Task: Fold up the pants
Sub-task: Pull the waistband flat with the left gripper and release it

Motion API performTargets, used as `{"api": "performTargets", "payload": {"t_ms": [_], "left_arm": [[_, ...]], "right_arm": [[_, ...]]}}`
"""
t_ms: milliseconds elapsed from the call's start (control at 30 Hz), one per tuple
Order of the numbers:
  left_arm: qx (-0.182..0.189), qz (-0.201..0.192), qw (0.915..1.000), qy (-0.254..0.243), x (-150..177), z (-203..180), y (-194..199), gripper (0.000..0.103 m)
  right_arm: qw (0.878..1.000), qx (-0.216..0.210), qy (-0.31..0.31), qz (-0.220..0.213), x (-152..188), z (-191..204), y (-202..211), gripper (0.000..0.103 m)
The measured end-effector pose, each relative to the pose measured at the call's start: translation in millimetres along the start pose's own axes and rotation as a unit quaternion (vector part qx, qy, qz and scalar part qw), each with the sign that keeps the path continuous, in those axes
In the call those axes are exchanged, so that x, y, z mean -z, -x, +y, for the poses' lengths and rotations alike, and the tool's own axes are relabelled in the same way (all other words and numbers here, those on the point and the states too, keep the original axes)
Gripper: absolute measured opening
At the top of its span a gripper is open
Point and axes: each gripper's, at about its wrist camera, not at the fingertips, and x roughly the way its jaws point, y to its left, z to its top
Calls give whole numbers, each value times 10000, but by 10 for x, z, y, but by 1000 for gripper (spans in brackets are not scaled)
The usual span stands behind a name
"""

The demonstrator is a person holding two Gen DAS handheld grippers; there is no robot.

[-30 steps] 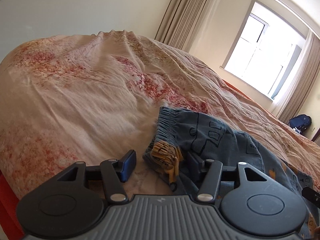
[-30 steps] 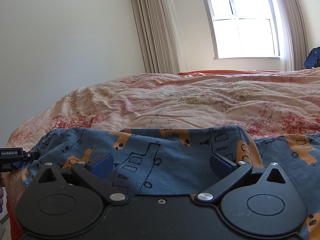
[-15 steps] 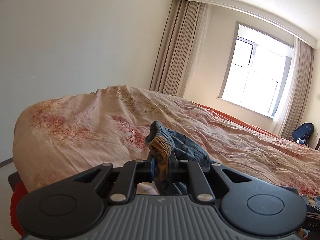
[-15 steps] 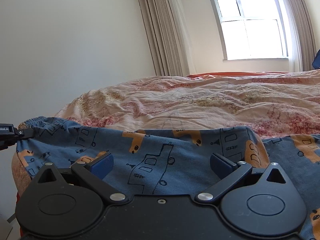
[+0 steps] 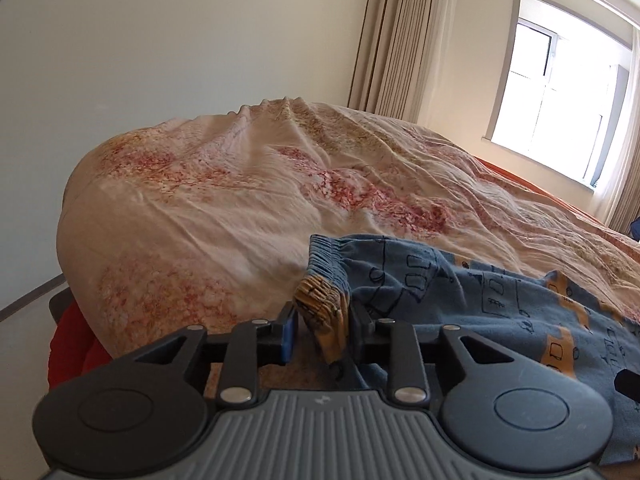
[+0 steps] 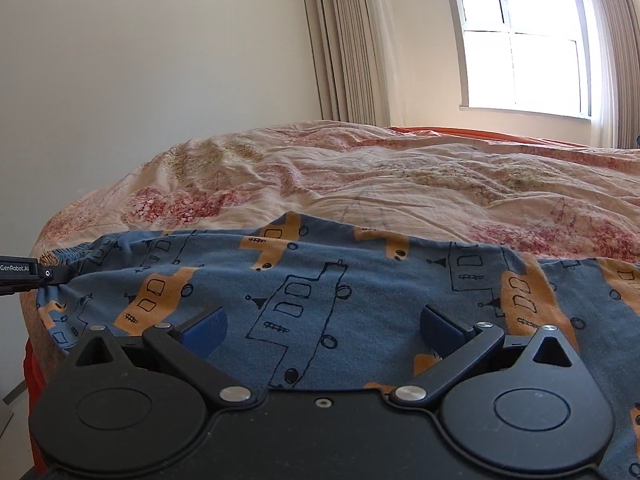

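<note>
Lowered: pants (image 5: 460,292) waistband | left tool (image 5: 322,330) loosened, parted | right tool (image 6: 322,326) spread wide

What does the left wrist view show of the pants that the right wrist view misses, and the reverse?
Left wrist only: the gathered waistband, with its orange corner between the fingers of the left gripper, which are slightly apart.

Right wrist only: the flat printed cloth spread wide under the open right gripper.

Both: the blue pants, the floral bedspread, curtains and a window.
</note>
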Motion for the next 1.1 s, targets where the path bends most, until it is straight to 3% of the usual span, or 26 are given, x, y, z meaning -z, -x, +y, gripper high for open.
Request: {"api": "performTargets", "payload": {"t_ms": [33,67,233,367,433,567,767,900,1100], "left_arm": [[-109,-45,9999,-44,-9,-10,22,65],[-192,-135,9997,-76,-22,-20,59,80],[-242,-527,9976,-366,-184,-250,193,103],[334,-556,9921,-1078,-297,-688,122,102],[804,-392,9840,-1542,-308,-975,7,102],[1280,-65,9704,-2049,-286,-1492,-321,102],[1081,431,9656,-2326,-232,-2038,-821,102],[1005,500,9633,-2437,-202,-2222,-1080,102],[1067,678,9722,-1971,-208,-2191,-1360,103]], "right_arm": [[10000,11,3,5,1,0,-5,103],[10000,19,0,11,-1,0,-10,103],[9999,128,-91,-31,-12,-30,13,103],[9989,343,-290,-143,-33,-99,69,103],[9971,513,-511,-253,-48,-173,128,103],[9908,829,-920,-550,-50,-316,272,103],[9750,1204,-1730,-705,-38,-600,345,103],[9673,1283,-2112,-568,3,-723,314,103],[9684,1093,-2191,-481,2,-711,284,103]]}}
